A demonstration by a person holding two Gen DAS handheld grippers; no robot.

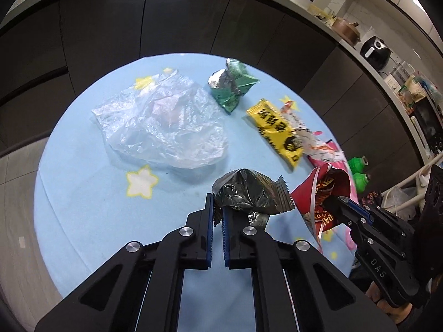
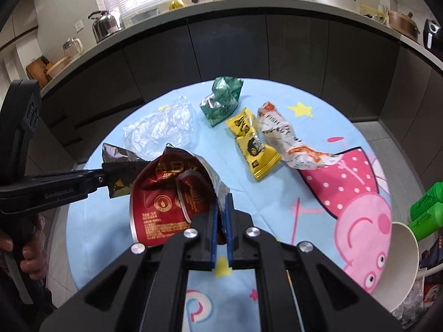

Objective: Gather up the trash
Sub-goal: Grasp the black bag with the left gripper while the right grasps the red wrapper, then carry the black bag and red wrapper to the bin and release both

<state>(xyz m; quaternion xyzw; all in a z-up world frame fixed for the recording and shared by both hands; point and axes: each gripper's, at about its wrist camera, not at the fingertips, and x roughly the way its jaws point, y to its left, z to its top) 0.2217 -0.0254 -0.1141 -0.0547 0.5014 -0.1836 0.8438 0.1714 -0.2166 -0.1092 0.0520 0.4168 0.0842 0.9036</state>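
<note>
My left gripper [image 1: 218, 207] is shut on a crumpled black foil wrapper [image 1: 246, 191] and holds it above the round table [image 1: 83, 193]; that wrapper also shows in the right wrist view [image 2: 119, 163]. My right gripper [image 2: 221, 204] is shut on the edge of an open red snack bag [image 2: 169, 199], which shows in the left wrist view [image 1: 324, 191] too. On the blue cloth lie a clear plastic bag [image 1: 163, 127], a green foil wrapper [image 1: 229, 85], a yellow wrapper [image 1: 277, 130] and a white and orange wrapper [image 2: 288, 141].
Dark kitchen cabinets [image 2: 249, 52] curve behind the table. A white bin with a bag [image 2: 398, 265] stands at the table's right edge, with green bottles [image 2: 426, 210] beside it. The cloth carries a pink pig print [image 2: 360, 210].
</note>
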